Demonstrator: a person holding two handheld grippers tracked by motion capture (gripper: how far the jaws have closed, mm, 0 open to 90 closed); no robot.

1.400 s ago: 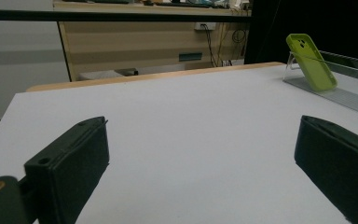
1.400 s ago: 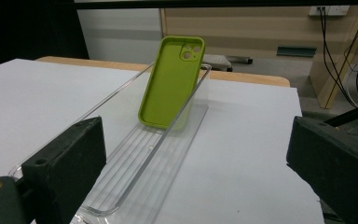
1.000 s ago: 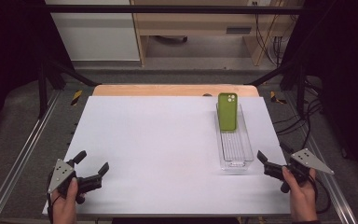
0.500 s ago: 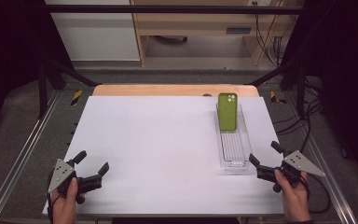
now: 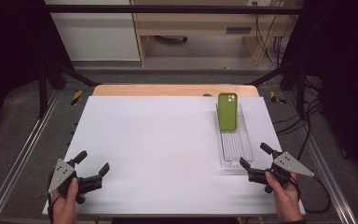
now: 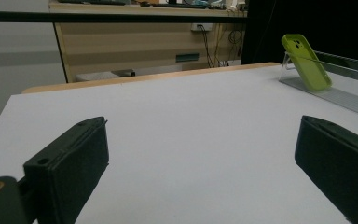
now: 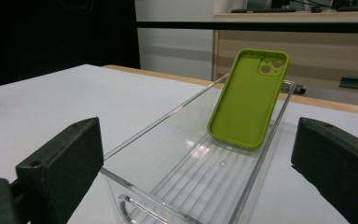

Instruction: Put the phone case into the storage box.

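High view, left to right. The left hand-held gripper (image 5: 93, 164) sits at the near left corner of the white tabletop (image 5: 158, 140), held by the person's left hand (image 5: 65, 203), with its grey three-cornered plate on top. Its jaws stand spread apart with nothing between them; in the left gripper view the two black pads (image 6: 74, 163) frame bare white surface, and the green phone case (image 6: 306, 61) shows far off at the upper right.

Well to the right, a clear plastic tray (image 5: 245, 147) lies lengthwise on the tabletop, its long axis running from near to far. The green phone case (image 5: 227, 111) occupies the tray's far end, tilted back against the far wall, its open inner face and camera cut-out turned toward the person. The near part of the tray, with its ribbed floor, holds nothing.

The right hand-held gripper (image 5: 255, 155) sits just beside the tray's near end, held by the right hand (image 5: 284, 198). Its jaws are released and wide apart, gripping nothing. In the right gripper view the tray's near wall (image 7: 144, 191) lies between the two jaws, apart from both, and the case (image 7: 249, 98) leans at the far end.
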